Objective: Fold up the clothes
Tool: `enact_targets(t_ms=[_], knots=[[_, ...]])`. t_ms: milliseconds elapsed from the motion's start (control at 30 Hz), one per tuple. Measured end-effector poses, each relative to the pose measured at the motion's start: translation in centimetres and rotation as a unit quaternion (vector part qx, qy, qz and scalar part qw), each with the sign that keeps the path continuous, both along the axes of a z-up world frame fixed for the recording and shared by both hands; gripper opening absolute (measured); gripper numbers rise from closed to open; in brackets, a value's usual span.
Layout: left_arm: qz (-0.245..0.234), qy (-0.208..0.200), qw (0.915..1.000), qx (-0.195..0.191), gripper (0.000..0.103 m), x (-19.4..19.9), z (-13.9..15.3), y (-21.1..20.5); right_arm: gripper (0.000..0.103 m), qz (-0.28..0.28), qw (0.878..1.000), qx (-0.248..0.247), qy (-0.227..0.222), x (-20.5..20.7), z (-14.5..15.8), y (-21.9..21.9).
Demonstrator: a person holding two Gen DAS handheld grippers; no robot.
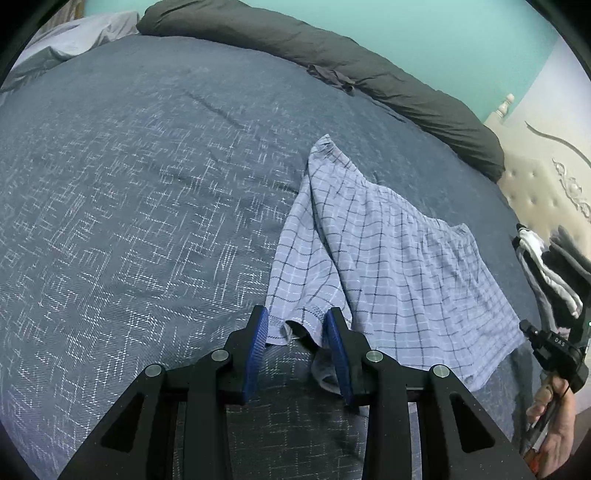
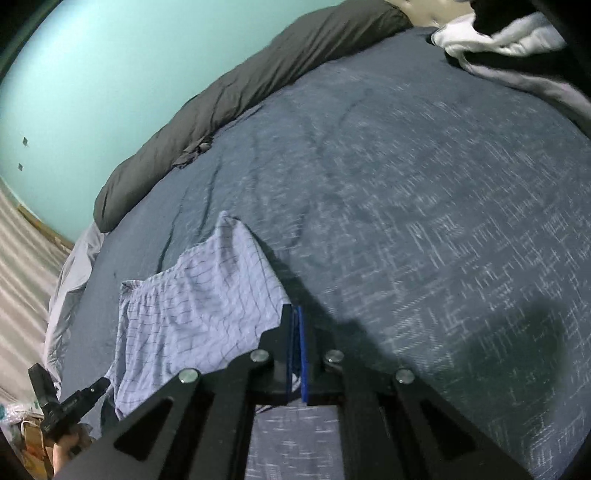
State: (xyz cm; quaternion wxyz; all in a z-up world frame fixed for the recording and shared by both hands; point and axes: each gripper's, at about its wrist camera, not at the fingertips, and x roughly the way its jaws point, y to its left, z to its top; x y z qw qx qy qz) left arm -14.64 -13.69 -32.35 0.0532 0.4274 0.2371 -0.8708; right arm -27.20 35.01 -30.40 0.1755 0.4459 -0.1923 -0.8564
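Observation:
Light blue checked shorts (image 1: 388, 258) lie on the dark blue patterned bedspread (image 1: 129, 221). In the left wrist view my left gripper (image 1: 297, 317) is open, its blue pads on either side of a leg hem that rests on the bed. In the right wrist view the shorts (image 2: 192, 314) are lifted at one corner by my right gripper (image 2: 295, 314), whose pads are shut on the fabric edge. The right gripper's body also shows at the right edge of the left wrist view (image 1: 554, 350).
A dark grey rolled duvet (image 1: 332, 55) runs along the far side of the bed against a teal wall. A pile of black, white and grey clothes (image 1: 554, 266) lies at the right; it also shows in the right wrist view (image 2: 498, 33). A cream tufted headboard (image 1: 535, 184) stands beyond.

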Motion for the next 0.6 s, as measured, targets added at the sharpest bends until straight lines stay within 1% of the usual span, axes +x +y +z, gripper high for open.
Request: enact_targets(t_ms=[133,267,367,500,600], knots=[[-0.001,0.003,1.0,0.003,0.036,0.1,0.2,-0.2,0.002,-0.017,1.0,0.004,0.011,-0.2,0.5,1.1],[-0.002,0.002,0.9998,0.018,0.036,0.5,0.0,-0.6,0.002,-0.027,0.999,-0.01,-0.021,-0.6,-1.2,1.6],[-0.005,0.005,0.9994,0.033,0.036,0.8,0.0,-0.8,0.002,-0.029,0.999,-0.014,-0.023,-0.2,-1.2,2.1],[-0.019,0.016,0.9993,0.027,0.036,1.0,0.7,-0.4,0.002,-0.026,0.999,-0.016,-0.024,-0.3,-1.1,1.7],[-0.032,0.014,0.9987,0.039,0.036,0.5,0.1,-0.3,0.002,-0.022,0.999,-0.015,-0.026,-0.4,-1.0,1.3]])
